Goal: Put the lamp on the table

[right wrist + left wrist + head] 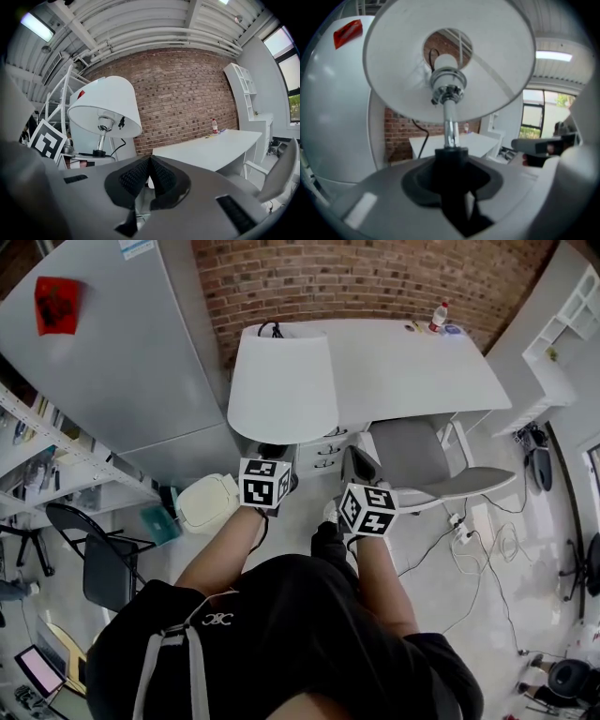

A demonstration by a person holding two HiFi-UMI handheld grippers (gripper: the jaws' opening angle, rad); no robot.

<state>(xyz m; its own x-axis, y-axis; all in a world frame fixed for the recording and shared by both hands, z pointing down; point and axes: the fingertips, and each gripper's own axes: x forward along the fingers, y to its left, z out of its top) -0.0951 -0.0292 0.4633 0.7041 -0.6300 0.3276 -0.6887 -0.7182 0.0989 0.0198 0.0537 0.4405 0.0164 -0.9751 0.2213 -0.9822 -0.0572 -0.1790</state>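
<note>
Left hand-held gripper is clamping the lamp by its black stem collar, carrying it in the air near the tabletop's left end. Right hand-held gripper is riding alongside, jaws pinched together, empty. Open white surface is showing across the top, with only a bottle sitting at the far corner.

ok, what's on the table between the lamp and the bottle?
Nothing: in the head view the table is bare from the lamp to the bottle.

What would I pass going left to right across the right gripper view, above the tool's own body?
lamp → bottle → white shelf unit → chair. The table is left out, since it spans under the bottle and the shelf unit.
</note>
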